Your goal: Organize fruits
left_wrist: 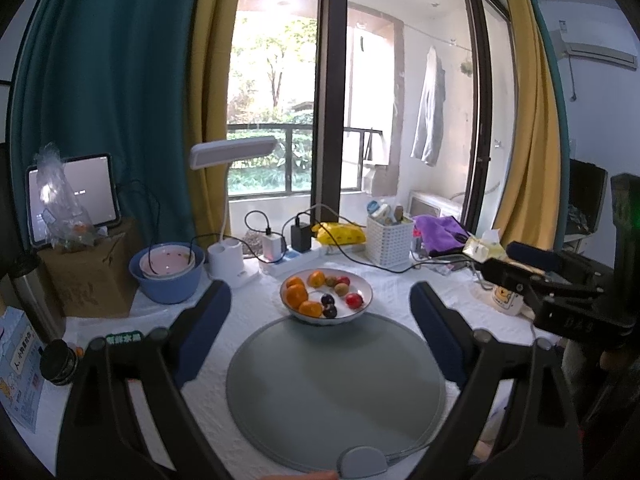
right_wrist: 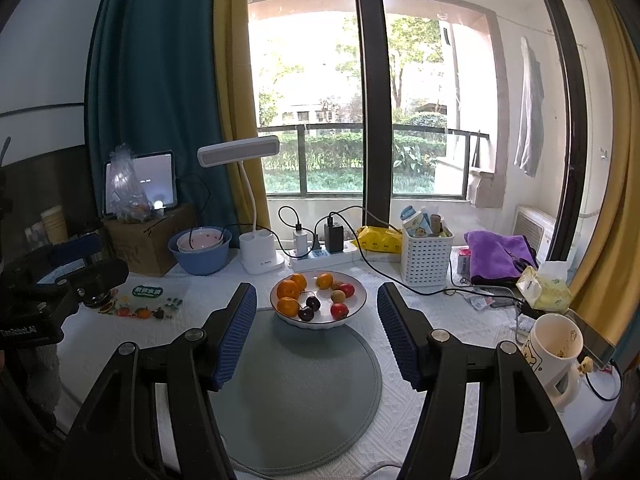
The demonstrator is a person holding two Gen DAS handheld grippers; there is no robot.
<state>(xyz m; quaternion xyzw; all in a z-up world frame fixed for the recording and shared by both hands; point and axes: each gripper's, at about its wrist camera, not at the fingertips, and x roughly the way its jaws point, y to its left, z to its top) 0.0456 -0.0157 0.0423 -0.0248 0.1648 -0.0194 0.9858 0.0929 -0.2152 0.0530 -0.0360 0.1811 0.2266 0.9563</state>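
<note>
All fruits (right_wrist: 316, 296) lie in the white bowl (right_wrist: 356, 280) at frame centre — sorted or awaiting sorting. Left tool (left_wrist: 320, 300) and right tool (right_wrist: 316, 304) are both spread wide, empty; no next move is settled.

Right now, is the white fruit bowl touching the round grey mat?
Touching. In the right wrist view the white fruit bowl stands with its base on the far edge of the round grey mat; no gap shows beneath it.

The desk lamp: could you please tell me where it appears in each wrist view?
Left wrist view: the desk lamp stands left of centre, behind the fruit bowl.
Right wrist view: the desk lamp stands left of centre, behind the same bowl.
Shared landmark: the blue basin to its left.
</note>
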